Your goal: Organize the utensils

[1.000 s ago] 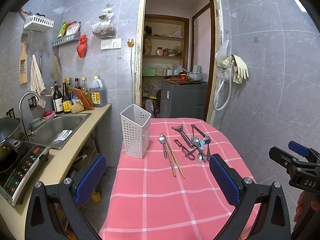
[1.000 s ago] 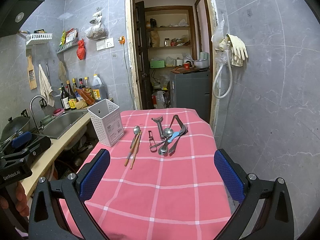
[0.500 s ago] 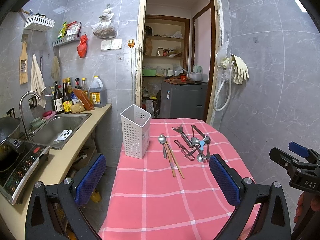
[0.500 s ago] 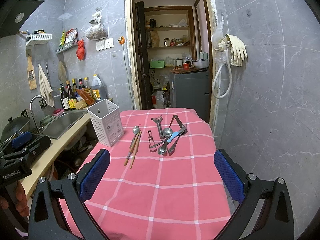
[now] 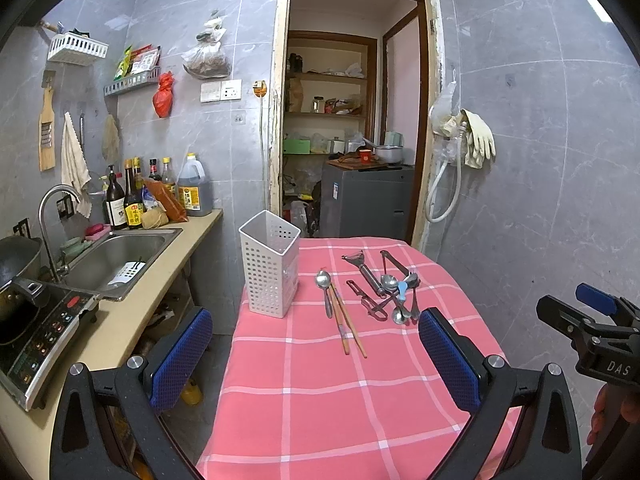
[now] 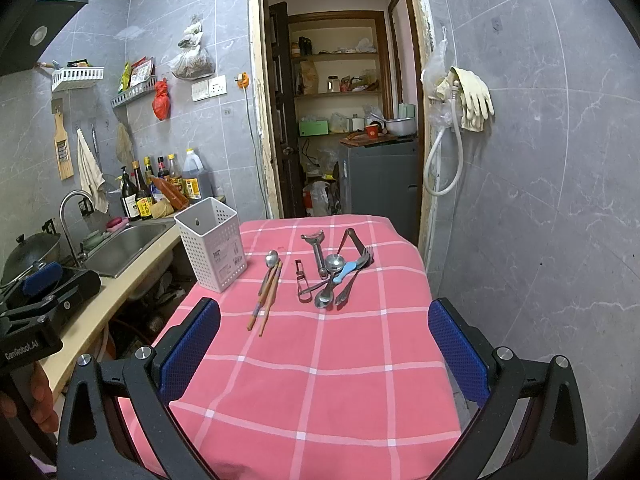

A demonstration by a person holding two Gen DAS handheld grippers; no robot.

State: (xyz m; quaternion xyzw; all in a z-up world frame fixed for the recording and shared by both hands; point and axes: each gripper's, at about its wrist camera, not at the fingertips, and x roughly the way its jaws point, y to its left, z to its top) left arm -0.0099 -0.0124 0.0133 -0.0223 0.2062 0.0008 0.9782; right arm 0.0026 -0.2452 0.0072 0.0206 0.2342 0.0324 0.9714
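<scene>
The left gripper has its blue-padded fingers spread wide with nothing between them, above the near part of the pink checked tablecloth. The right gripper is likewise spread and holds nothing. Beyond them, at the table's far end, a spoon and a pair of chopsticks lie side by side. To their right sits a tangled heap of peelers, spoons and a fork. A white perforated holder stands upright at the left edge, beside the sink.
</scene>
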